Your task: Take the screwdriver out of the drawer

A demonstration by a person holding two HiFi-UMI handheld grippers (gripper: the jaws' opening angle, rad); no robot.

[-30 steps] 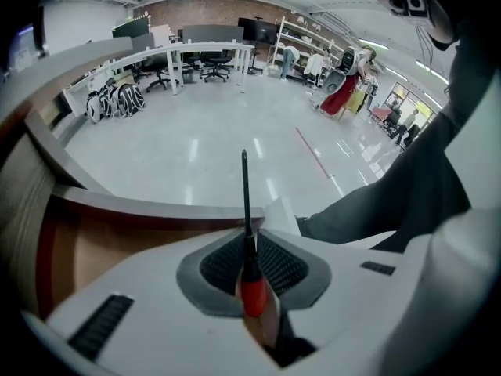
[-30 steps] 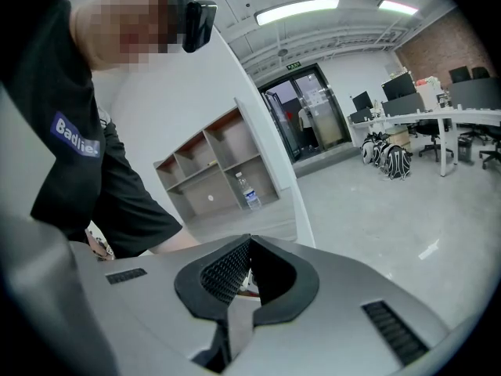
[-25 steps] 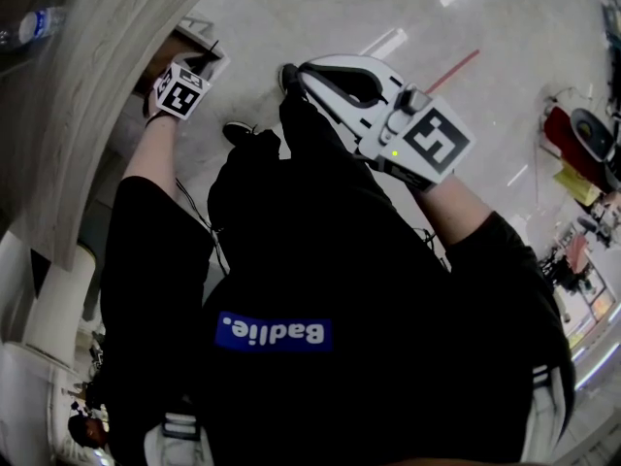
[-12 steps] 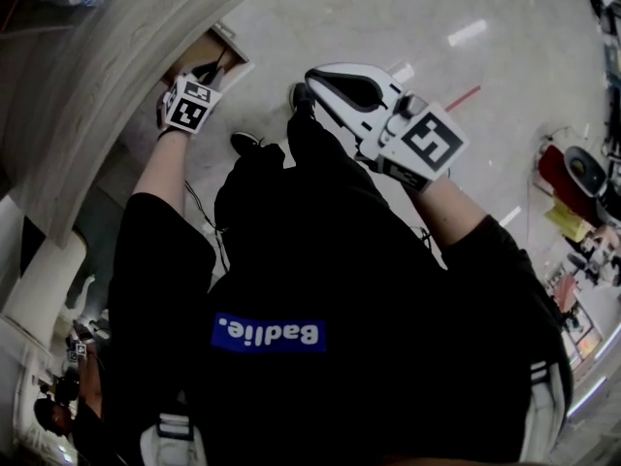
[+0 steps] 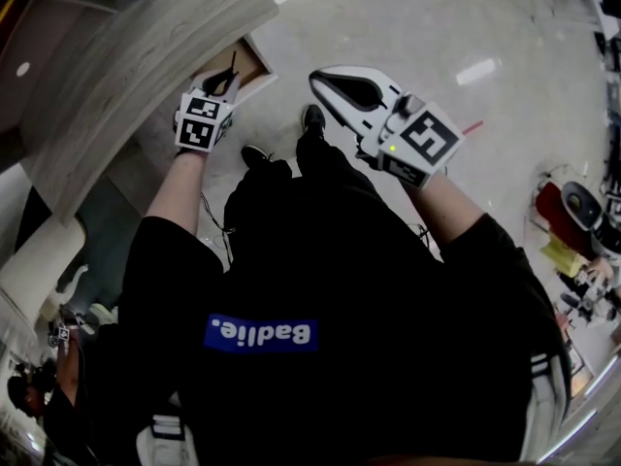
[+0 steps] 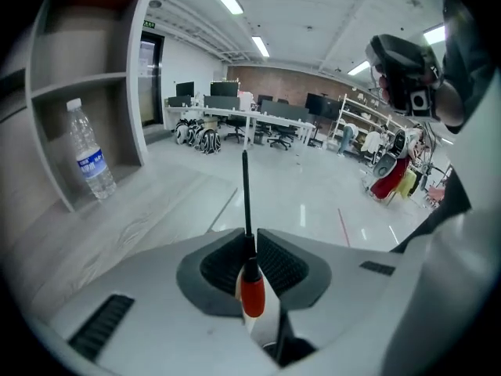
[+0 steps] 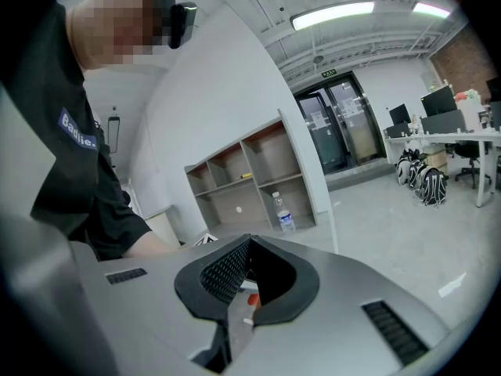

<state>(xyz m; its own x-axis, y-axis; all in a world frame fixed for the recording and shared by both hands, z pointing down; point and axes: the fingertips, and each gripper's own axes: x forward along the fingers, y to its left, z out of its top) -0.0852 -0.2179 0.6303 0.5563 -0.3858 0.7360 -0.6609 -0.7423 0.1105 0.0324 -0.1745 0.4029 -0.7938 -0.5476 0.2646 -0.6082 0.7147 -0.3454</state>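
My left gripper (image 6: 250,240) is clamped on the screwdriver (image 6: 251,294), red handle back between the jaws, black shaft sticking out past the tips beside the wooden counter (image 6: 117,225). From my head it shows over the open drawer (image 5: 254,58). My right gripper (image 7: 250,240) is closed, empty
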